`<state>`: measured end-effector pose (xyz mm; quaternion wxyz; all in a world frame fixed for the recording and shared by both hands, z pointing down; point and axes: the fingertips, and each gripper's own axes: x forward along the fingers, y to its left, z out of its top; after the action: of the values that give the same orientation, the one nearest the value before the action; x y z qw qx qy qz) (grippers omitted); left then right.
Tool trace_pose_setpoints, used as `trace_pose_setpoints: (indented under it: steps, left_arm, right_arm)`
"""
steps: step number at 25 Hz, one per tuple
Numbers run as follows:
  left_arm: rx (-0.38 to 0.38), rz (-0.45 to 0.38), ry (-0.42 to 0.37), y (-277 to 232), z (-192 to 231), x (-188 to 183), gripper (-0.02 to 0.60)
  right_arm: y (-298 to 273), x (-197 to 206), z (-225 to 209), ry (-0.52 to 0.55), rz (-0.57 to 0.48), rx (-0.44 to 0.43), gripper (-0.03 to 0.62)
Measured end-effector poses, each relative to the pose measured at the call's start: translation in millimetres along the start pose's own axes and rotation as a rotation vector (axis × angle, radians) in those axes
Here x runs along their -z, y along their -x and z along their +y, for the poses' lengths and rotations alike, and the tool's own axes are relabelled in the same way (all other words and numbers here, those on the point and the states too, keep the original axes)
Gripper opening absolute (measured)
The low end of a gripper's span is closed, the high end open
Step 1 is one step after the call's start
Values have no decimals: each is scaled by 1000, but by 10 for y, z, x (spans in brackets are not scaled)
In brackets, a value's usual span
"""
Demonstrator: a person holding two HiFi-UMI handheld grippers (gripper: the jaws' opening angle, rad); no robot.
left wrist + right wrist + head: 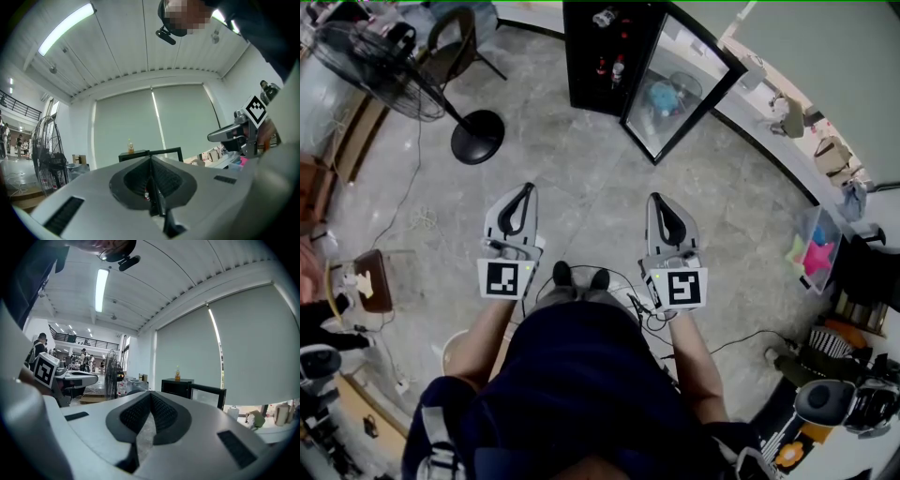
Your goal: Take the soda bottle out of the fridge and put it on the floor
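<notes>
Head view: the soda bottle [619, 68] is a tiny pale shape with a touch of red. It stands on a shelf inside the boxy black fridge [584, 80] and is too small to make out further. The black-framed glass door [680, 89] hangs open over the mottled grey tile floor [591, 178]. Well short of the fridge, the left gripper [526, 190] and right gripper [657, 200] both have their ribbed dark pads closed tip to tip, with nothing between them.

Open-plan lab hall: stone-tiled floor [581, 187], pedestal fan [384, 70] at ten o'clock, glass-door fridge [609, 56] at twelve, railed mezzanine [89, 341] beyond.
</notes>
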<state>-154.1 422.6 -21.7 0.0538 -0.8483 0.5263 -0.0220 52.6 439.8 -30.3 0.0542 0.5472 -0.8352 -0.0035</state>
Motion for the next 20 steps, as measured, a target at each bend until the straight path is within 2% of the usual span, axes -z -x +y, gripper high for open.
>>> trace_pose_setpoints:
  steps: [6,8,10,12,15,20]
  left_arm:
    - [20,-21,6,-67,-52,-55,39]
    - [43,-19,19,-105,-69,-58,184]
    - [58,-18,21,-145,-86,-62,217]
    - [66,-21,10,-177,-117,-74,277]
    - [76,-22,18,-217,-178,-85,310]
    - [67,-24,7,-325,-272,-121,321]
  right_arm:
    - [1,10,-44,-6,5,-4,18]
    - [-4,5,-57,-10,5,-2,18]
    - [-5,-6,-75,-13,4,-3,18]
    - [7,-16,-102,-16,0,-6,18]
    - [52,-14,-158,-17,-3,-11,18]
    - [131,38,-325,-35,-7,-21,18]
